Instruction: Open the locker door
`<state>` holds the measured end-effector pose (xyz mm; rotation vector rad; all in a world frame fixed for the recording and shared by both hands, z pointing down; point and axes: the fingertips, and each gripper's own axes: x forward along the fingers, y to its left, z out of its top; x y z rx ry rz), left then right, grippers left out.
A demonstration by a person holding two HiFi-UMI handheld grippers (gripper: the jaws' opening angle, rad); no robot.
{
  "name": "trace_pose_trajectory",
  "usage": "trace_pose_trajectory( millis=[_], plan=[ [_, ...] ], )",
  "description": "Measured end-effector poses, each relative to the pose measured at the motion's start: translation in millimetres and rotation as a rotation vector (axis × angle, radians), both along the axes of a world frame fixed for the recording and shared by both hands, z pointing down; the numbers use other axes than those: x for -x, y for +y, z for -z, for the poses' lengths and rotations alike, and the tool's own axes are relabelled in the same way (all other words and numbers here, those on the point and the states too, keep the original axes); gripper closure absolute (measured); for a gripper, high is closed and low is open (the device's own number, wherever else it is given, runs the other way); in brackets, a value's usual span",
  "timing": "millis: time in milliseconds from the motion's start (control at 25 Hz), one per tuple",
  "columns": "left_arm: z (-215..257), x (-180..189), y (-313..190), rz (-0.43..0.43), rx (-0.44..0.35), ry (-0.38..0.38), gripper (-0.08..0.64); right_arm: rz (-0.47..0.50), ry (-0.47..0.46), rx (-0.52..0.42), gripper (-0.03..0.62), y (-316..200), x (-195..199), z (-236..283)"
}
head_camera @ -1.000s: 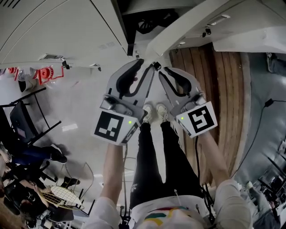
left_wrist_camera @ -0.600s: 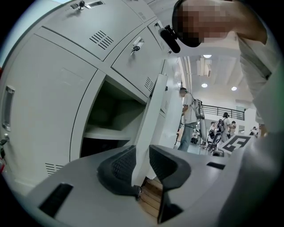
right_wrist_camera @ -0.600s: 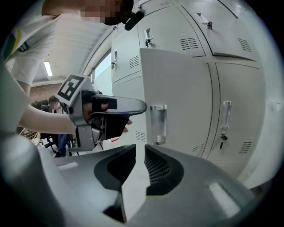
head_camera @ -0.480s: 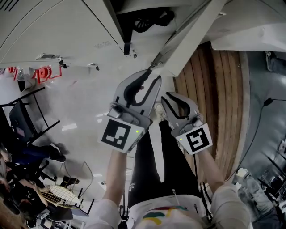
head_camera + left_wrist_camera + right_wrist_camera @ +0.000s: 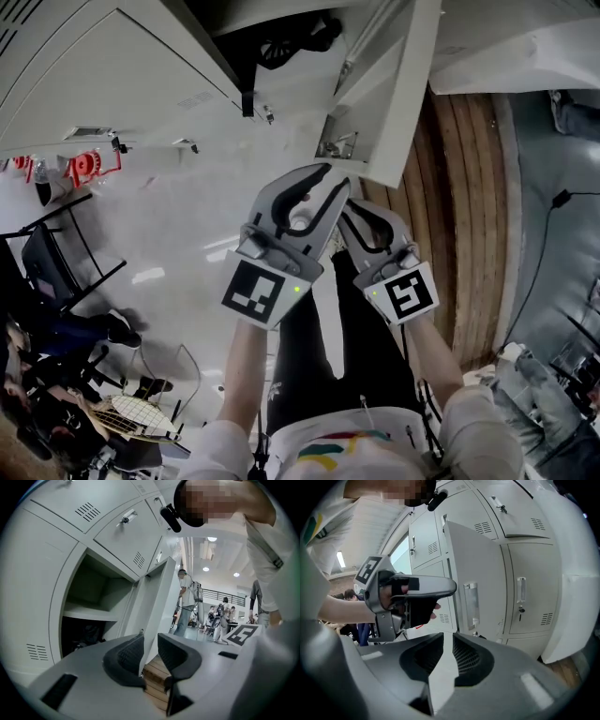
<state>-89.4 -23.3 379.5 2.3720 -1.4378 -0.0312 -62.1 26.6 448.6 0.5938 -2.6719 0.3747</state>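
The grey locker door (image 5: 394,94) stands swung out from its dark compartment (image 5: 281,37). In the left gripper view the door (image 5: 159,606) is edge-on beside the open compartment (image 5: 93,606). In the right gripper view the door's (image 5: 473,588) outer face with its handle shows. My left gripper (image 5: 333,178) is just below the door's lower edge, its jaws a little apart with nothing between the pads (image 5: 129,653). My right gripper (image 5: 361,217) sits close beside it, partly behind it, jaws also slightly parted and empty (image 5: 447,651). The left gripper (image 5: 417,590) shows in the right gripper view.
Closed lockers (image 5: 529,588) flank the open one, with more above it (image 5: 122,531). A wooden platform (image 5: 469,187) runs along the right. Chairs (image 5: 56,253) and clutter stand at the left. People (image 5: 187,602) walk in the hall behind. My legs (image 5: 319,328) are below the grippers.
The door has swung further out from the locker. Both grippers have drawn back from the door's edge toward my body and lower in the head view. Their jaw gaps look the same.
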Motion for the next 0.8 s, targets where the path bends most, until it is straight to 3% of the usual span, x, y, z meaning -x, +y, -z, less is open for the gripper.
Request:
trace_pose_trajectory(
  millis=[200,480,800],
  plan=[
    [-0.8,-35.7,-0.4,-0.104,-0.016,-0.061,0.463,-0.060,-0.007,-0.011,0.535,-10.4,-19.9,2.1],
    [3.0,-71.3,-15.2,-0.139,-0.020,-0.044,0.463,-0.122,-0.009,-0.007,0.535,-11.6,-51.3,4.1],
    [2.9,-109.8,-35.1,-0.256,-0.063,-0.121,0.462,-0.201,-0.025,0.002,0.535,-18.9,-78.9,2.8]
  ],
)
